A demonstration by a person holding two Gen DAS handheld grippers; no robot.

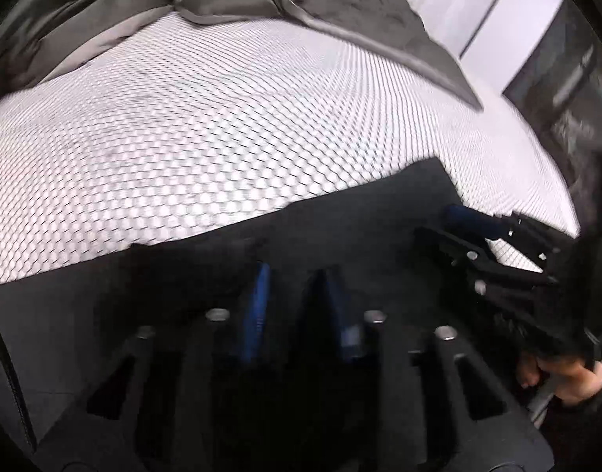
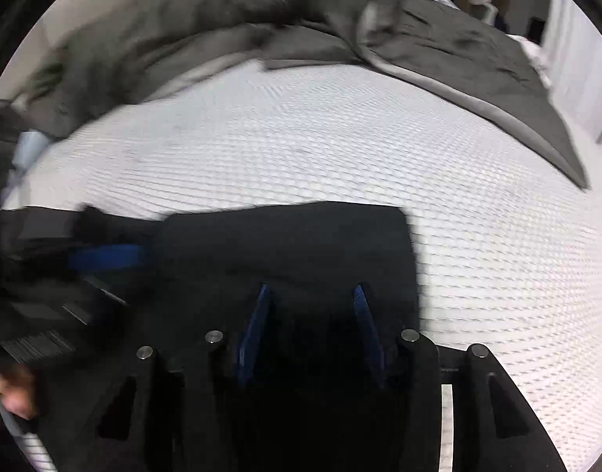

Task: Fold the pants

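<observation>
The black pants lie flat on the white mesh-patterned mattress, folded into a dark block with a straight far edge; they also show in the right wrist view. My left gripper is over the pants with its blue-padded fingers apart and nothing between them. My right gripper is over the pants near their right edge, its fingers wide apart and empty. Each gripper shows in the other's view: the right one at the right, the left one at the left.
A crumpled grey duvet lies along the far side of the mattress, also in the right wrist view. White wall and a dark cabinet stand beyond the bed at the right. Bare mattress lies right of the pants.
</observation>
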